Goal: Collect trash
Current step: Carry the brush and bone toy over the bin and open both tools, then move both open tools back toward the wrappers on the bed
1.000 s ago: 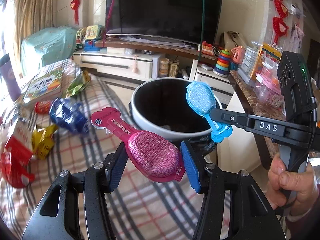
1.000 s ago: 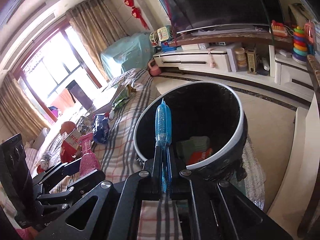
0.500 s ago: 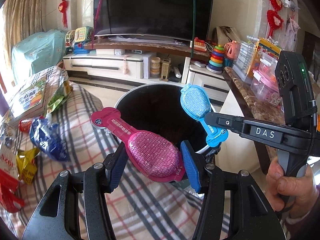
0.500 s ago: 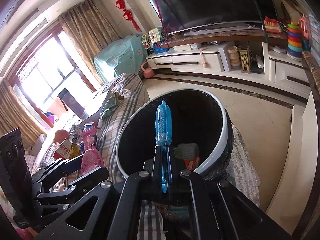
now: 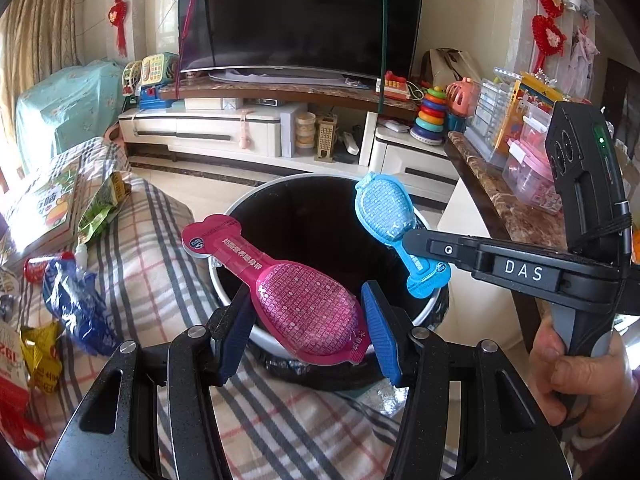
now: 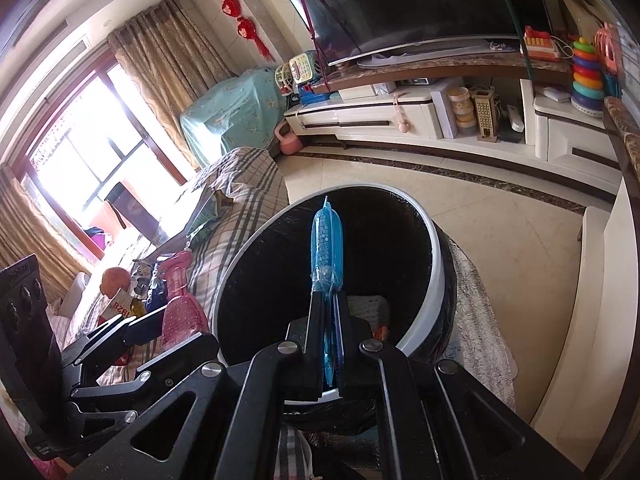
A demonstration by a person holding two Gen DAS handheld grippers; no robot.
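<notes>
Pink pouch [image 5: 308, 312], a flat bulb-shaped sachet, is clenched across its wide end by the left gripper [image 5: 308, 320], its narrow printed neck pointing up and left over the near rim of the bin. The left wrist view shows its full face; the right wrist view catches it only as a slim pink shape [image 6: 182, 308] at the lower left, between the left tool's dark fingers.

Just beyond, the right gripper [image 6: 329, 332] is closed tight on the blue pouch [image 6: 326, 248], which that camera sees edge-on, standing upright in front of the bin's mouth. From the left wrist camera the same blue pouch [image 5: 384, 210] shows its broad face, gripped at the neck with the tail end hanging below the jaws, above the far right part of the opening.

The bin [image 5: 240, 328], white-rimmed with a black liner, sits against the plaid cloth [image 5: 160, 280]. Only the right wrist view looks down to some rubbish [image 6: 368, 308] at the bottom.

Further left on the cloth lie a blue wrapper [image 5: 76, 304] and a yellow wrapper [image 5: 40, 356]. A television [image 5: 300, 16] stands at the back.
</notes>
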